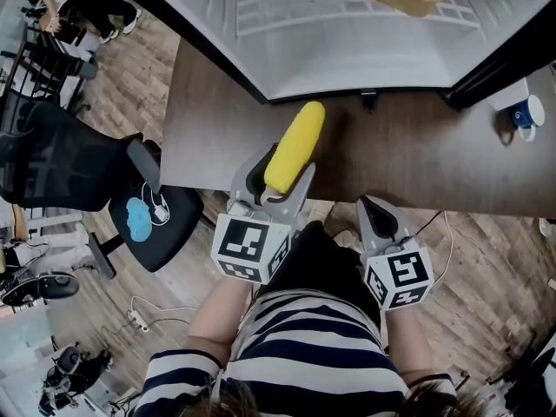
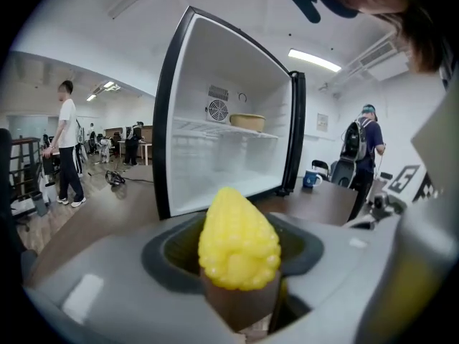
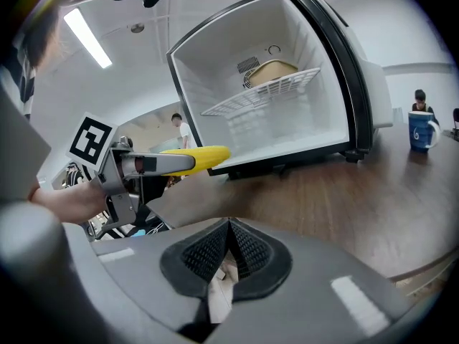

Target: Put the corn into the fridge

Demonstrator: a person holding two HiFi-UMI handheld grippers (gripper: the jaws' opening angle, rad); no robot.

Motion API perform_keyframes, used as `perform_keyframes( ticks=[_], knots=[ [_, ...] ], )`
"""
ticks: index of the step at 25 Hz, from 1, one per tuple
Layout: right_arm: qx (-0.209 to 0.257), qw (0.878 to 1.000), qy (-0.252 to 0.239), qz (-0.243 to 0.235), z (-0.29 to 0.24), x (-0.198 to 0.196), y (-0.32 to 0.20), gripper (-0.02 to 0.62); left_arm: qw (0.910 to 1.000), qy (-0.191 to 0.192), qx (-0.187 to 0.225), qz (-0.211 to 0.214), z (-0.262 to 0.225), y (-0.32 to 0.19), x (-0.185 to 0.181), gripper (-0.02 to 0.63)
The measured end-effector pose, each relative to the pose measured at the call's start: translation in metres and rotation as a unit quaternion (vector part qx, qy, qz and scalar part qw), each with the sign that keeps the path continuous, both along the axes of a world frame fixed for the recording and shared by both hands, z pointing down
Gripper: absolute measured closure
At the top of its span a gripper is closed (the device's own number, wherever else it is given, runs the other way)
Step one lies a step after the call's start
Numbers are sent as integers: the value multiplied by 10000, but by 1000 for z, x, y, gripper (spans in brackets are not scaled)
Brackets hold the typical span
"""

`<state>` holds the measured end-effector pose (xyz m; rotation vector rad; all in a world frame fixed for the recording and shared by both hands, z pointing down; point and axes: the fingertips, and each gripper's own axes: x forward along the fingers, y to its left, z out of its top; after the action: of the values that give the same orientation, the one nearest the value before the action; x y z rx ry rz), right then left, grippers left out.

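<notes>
Corn (image 1: 295, 146) is clamped by its butt end in the left tongs (image 1: 280, 183). Its tip points at the open fridge (image 1: 347, 59), and it hangs over the near part of the bench (image 1: 417, 155), not yet past the fridge mouth.

The fridge stands on the bench with its white cavity facing the person. The lower compartment looks bare, so I judge it the roomiest place to put the cob. The bench between the cob and the fridge mouth shows nothing in the way. A mug (image 1: 526, 111) sits well off to the right.

Higher inside, a wire shelf (image 3: 265, 95) spans the cavity with a tan tub (image 3: 269, 70) on it. Aiming below that shelf avoids knocking either one.

The cob is long and its smooth kernels look slippery, so I would travel straight along its own axis. A sideways swing could lever it against the pads.

Carry it well inside and lower it until its length lies on the fridge floor. Only then spread the left tongs, because a cob let go early could roll back out toward the bench.

The right tongs (image 3: 228, 253) are pressed together on nothing and held low beside the person. They are best kept clear of the left arm's path.
</notes>
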<state>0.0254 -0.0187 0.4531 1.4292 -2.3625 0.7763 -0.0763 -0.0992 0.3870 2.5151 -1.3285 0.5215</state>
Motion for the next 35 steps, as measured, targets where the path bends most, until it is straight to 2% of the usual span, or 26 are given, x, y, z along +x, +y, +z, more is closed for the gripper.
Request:
perform_keyframes(
  ticks=[10, 17, 24, 31, 35],
  knots=[
    [458, 9985, 25, 310, -49, 30, -24, 601, 9963, 451, 648, 329, -81, -24, 34, 606],
    [722, 9964, 70, 429, -80, 43, -38, 601, 9892, 697, 1208, 447, -139, -43, 52, 606],
    [989, 9935, 147, 543, -103, 59, -59, 601, 9851, 767, 1532, 130, -167, -75, 54, 606],
    [1046, 9924, 130, 630, -109, 69, -74, 601, 9803, 546, 1881, -265, -183, -113, 61, 606],
    [976, 9933, 79, 618, -102, 70, -82, 601, 9801, 447, 1889, -405, -187, -137, 65, 606]
  ],
)
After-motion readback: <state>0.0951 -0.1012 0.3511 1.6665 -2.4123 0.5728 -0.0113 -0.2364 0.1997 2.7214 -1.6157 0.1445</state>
